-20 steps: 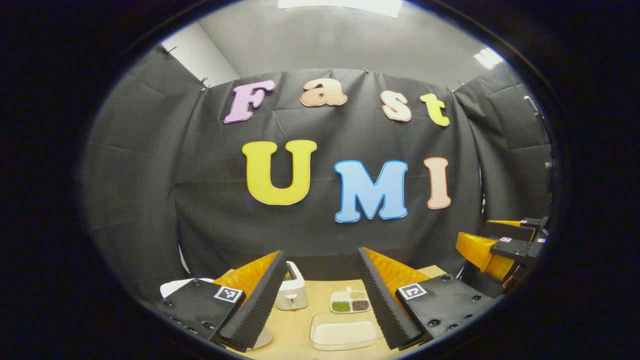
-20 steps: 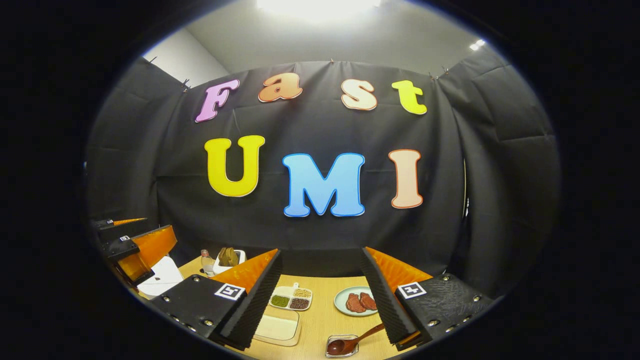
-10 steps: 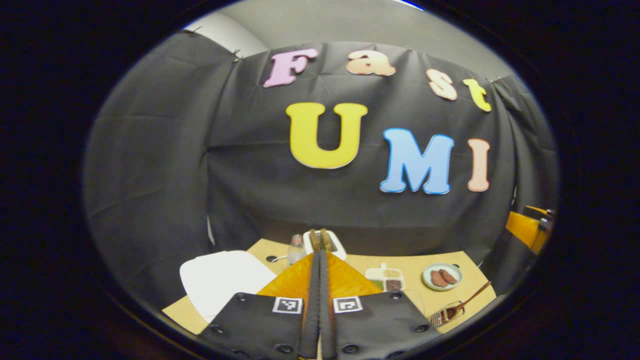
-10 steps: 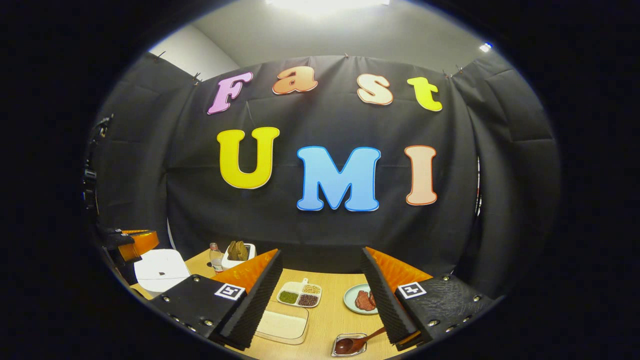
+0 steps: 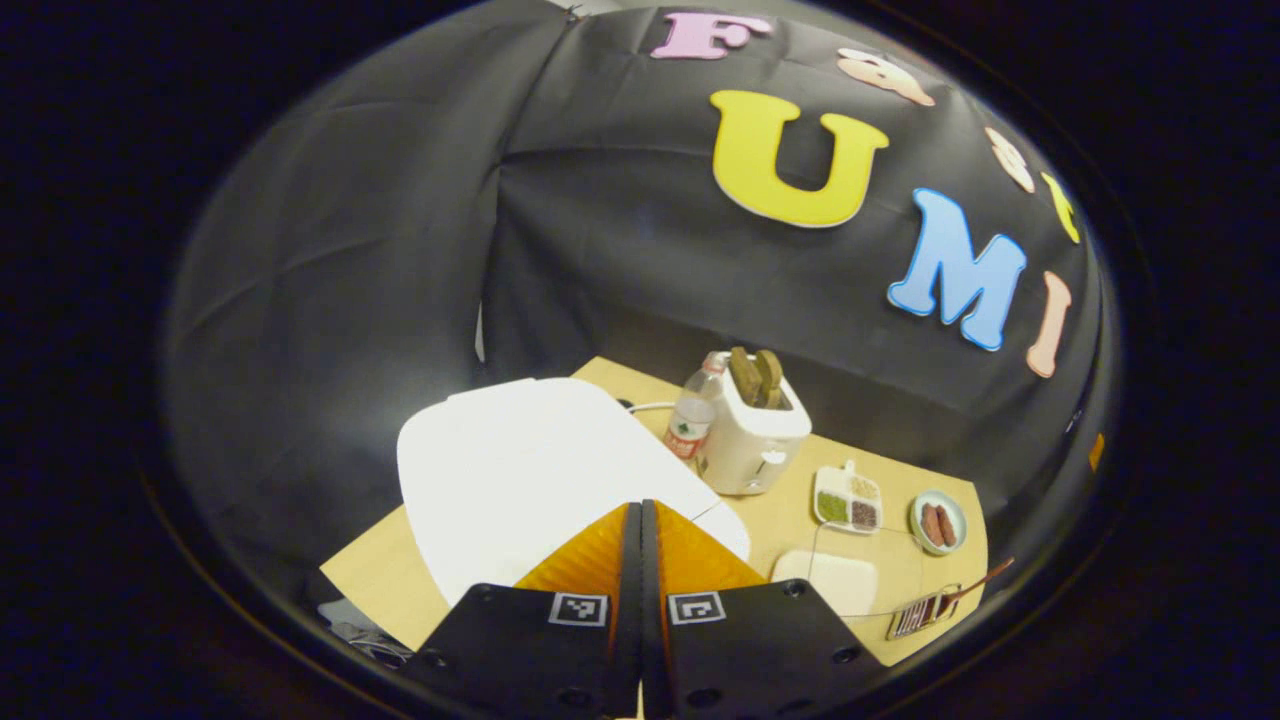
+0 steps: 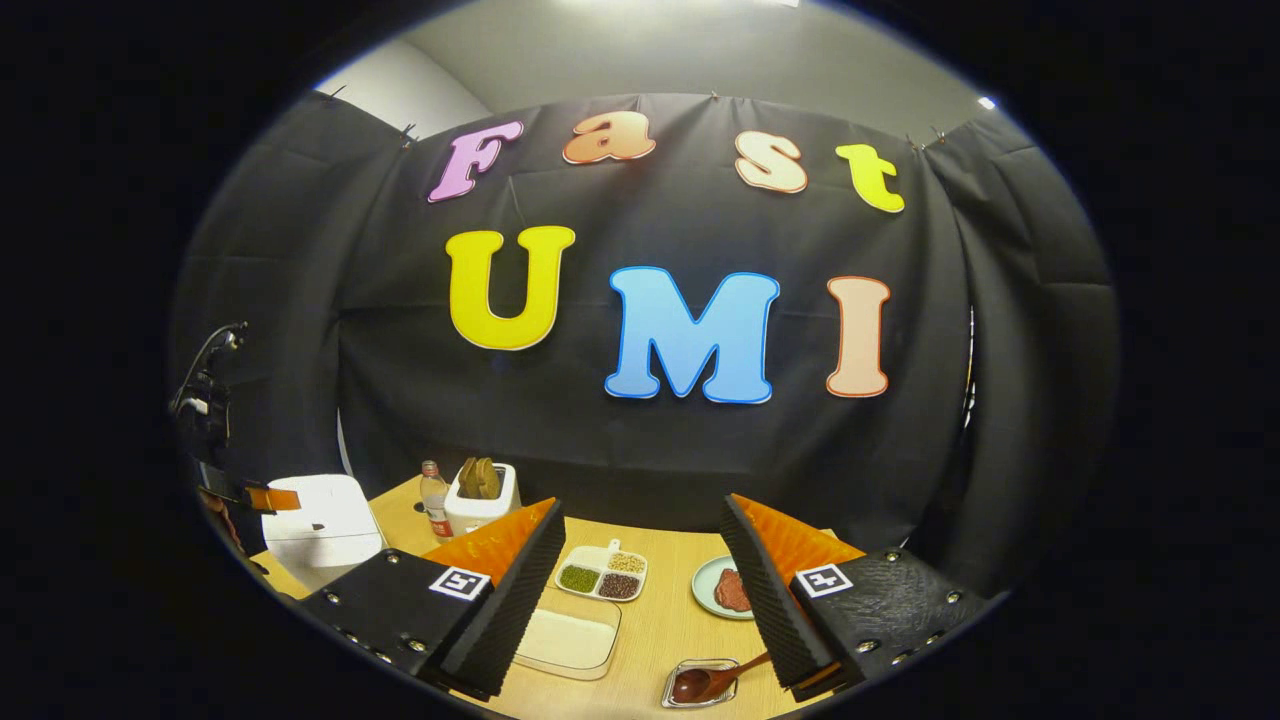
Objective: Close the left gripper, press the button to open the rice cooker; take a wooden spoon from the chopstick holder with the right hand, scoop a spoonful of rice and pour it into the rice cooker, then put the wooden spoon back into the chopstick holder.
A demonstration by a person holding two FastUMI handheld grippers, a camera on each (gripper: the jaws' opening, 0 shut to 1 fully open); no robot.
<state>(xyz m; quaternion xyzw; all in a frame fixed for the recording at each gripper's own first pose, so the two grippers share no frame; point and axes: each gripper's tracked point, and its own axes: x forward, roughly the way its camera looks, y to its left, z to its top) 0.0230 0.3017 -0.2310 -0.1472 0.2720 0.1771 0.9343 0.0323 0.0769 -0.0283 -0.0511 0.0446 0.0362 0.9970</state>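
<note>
1. Since a second ago, our left gripper point(image 5: 640, 520) has gone from spread to fully closed, holding nothing, and tipped down over the white rounded plastic rice cooker point(image 5: 520, 470); we judge the button press comes next.
2. Cooker lid lies just beyond the closed tips.
3. Right gripper point(image 6: 640, 545) stands open and empty above the brown wooden spoon point(image 6: 715, 680).

My left gripper point(image 5: 640, 515) has its jaws pressed flat together — nothing between them — and it tips steeply downward. From the right gripper view I see it low at the far left point(image 6: 272, 497). My right gripper point(image 6: 640, 520) holds level, jaws spread wide apart and gripping nothing.
</note>
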